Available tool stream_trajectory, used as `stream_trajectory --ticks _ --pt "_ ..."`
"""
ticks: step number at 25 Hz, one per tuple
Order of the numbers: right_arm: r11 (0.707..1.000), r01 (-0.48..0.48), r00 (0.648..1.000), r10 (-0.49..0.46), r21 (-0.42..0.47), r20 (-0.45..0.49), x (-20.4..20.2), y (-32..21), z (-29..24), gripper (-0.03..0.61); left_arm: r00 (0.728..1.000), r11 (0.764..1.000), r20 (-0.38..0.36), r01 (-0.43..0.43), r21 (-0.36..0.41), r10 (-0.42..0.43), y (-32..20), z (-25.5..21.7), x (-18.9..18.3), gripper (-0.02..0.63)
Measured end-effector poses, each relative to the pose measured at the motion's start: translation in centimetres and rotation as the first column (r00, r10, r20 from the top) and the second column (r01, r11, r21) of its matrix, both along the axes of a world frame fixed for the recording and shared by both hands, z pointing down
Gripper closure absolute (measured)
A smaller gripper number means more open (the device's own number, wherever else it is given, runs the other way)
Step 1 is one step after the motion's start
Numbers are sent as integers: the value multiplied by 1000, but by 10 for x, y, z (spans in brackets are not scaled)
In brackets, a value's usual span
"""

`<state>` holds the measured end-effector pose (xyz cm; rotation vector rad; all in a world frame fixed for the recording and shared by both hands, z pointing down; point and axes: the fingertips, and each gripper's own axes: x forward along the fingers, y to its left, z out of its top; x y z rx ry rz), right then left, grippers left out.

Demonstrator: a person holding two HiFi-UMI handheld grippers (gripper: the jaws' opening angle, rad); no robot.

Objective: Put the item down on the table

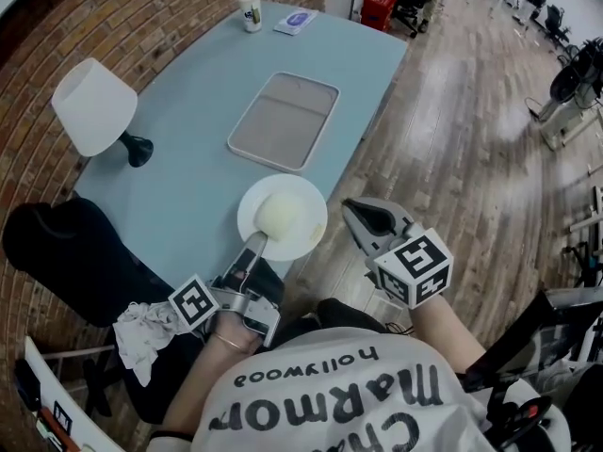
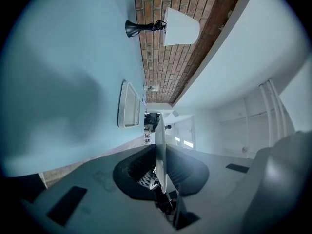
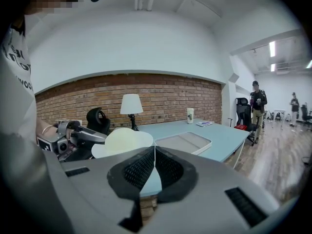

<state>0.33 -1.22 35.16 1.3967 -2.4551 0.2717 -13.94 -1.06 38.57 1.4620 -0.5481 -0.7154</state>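
Left tool (image 1: 256, 245) pinches the plate (image 1: 306, 238) by its rim, right tool (image 1: 362, 217) closed on nothing. I'm at the surface (image 1: 188, 186) edge; a tilt could roll the lump (image 1: 281, 213) off.

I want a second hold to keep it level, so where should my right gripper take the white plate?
Take the white plate by its thin bare rim on the right side, coming in level from the right. The left gripper pinches the near rim, and the pale mound fills the middle.

Blue table (image 1: 188, 186) with tray (image 1: 283, 121), lamp (image 1: 94, 106), cup (image 1: 250, 10)
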Motion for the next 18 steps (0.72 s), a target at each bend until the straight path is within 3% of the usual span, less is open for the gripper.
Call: stream_trajectory --ticks 18 --pt "997 51 999 -51 -50 -1 16 -36 19 568 998 998 4 57 -33 -57 -37 17 9 575"
